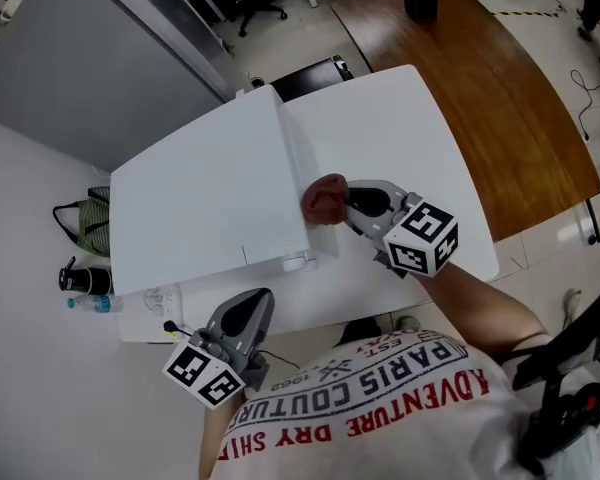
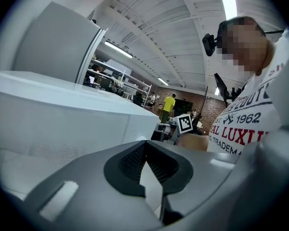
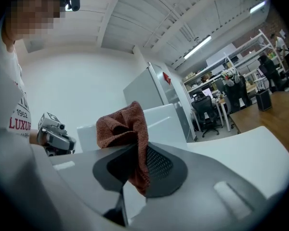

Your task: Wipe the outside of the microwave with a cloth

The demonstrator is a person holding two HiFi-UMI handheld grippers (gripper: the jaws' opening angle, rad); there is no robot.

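So it's a white table (image 1: 420, 128) with basically one big thing on it: the white microwave (image 1: 200, 198). It sits just left of the right gripper (image 1: 335, 203) fingers (image 1: 365, 201) and fills the table's left half. Past those fingers and off to their right, the top is bare. A thin strip of tabletop also shows between the microwave's front and the left gripper (image 1: 263, 298) fingers (image 1: 245, 313).
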